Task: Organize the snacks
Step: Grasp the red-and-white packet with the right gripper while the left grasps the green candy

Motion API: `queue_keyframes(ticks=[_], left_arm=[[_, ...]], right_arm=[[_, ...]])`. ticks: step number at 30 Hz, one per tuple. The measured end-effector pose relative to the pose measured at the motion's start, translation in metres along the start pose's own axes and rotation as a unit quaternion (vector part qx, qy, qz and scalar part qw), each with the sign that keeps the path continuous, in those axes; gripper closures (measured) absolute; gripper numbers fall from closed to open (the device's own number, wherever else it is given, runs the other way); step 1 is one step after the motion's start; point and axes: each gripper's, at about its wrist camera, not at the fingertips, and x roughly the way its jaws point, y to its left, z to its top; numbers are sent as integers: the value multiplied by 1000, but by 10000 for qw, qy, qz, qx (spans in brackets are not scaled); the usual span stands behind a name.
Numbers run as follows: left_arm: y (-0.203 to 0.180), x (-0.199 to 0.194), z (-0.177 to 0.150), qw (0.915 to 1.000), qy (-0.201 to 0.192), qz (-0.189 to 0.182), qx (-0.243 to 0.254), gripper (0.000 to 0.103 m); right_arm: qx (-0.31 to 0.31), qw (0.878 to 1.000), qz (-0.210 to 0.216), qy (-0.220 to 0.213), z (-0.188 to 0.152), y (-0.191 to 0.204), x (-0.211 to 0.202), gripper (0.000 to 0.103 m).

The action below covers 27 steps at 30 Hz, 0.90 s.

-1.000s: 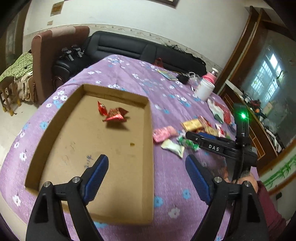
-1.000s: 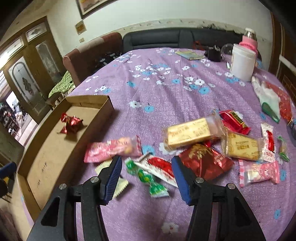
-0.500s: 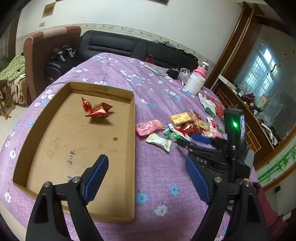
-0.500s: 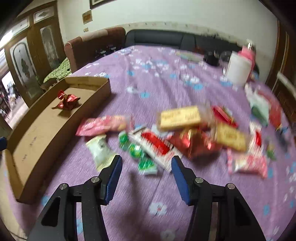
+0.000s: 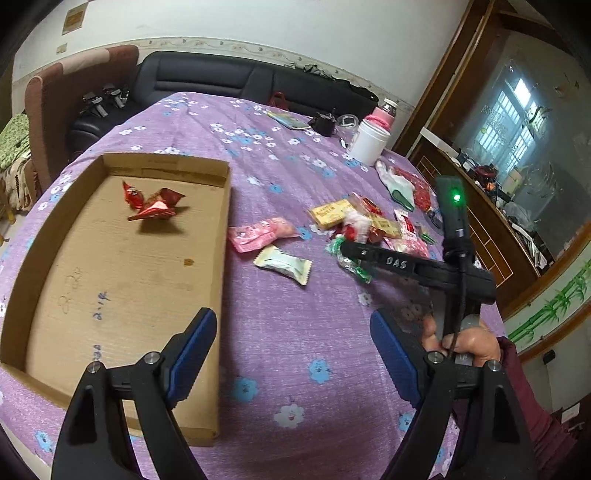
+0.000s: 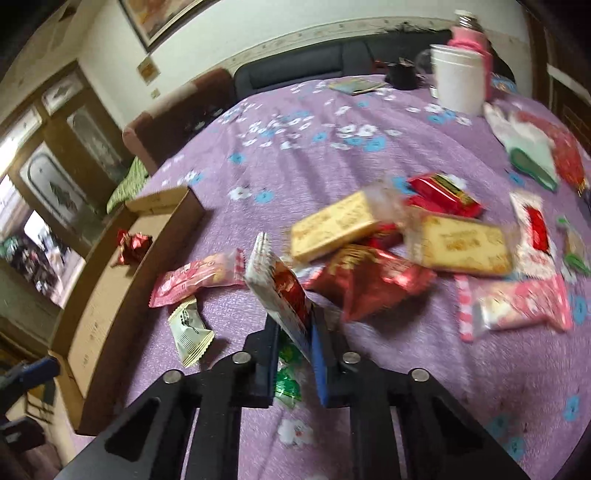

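Right gripper (image 6: 295,328): jaws clamped tight on a white-and-red packet (image 6: 277,284), which stands tilted on edge between the blue pads (image 6: 318,363). A green candy (image 6: 286,380) lies on the cloth under the jaws. Picture is motion-blurred here.

Left gripper (image 5: 291,354): jaws wide apart, nothing between them, hanging over the purple cloth (image 5: 295,325) just beside the box's near right corner.

Box (image 5: 221,258): shallow cardboard tray on the left of the table. Inside, near its far end, red foil wrappers (image 5: 153,203); the rest of the floor is bare cardboard with pen marks.

Just right of the box wall: pink packet (image 5: 258,234), then a pale cream packet (image 5: 284,263) nearer the camera. Both on the cloth, outside the box.

Snack pile beyond the right gripper: two yellow biscuit packs (image 6: 334,225), a red foil bag (image 6: 373,280) partly under them, a red bar (image 6: 441,194), a pink-and-white packet (image 6: 517,304) on the right. All on the cloth, overlapping.

Far end of table: white jar (image 6: 460,79) with a pink bottle (image 6: 469,35) behind it.

A hand (image 5: 461,339) with a dark red sleeve (image 5: 524,398) holds the right gripper's handle.
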Motion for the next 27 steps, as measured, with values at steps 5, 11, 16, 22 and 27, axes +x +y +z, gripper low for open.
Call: queue_keyframes(ticks=[5, 11, 16, 22, 27], left_arm=[[-18, 18, -1, 9997, 204, -39, 156, 19], [-41, 47, 3, 9986, 413, -114, 315, 19], [-62, 73, 13, 9971, 536, -59, 546, 21], [-73, 86, 26, 9967, 409, -143, 690, 48], [-60, 95, 37, 9982, 469, -80, 375, 48]], right_arm=[[780, 9938, 789, -39, -4, -34, -16, 90], [1326, 9822, 1326, -120, -9, -57, -28, 90], [1219, 9888, 859, -104, -7, -58, -26, 88], [643, 9927, 976, -294, 4, -33, -13, 56], [642, 9934, 933, 203, -1, -30, 11, 91]])
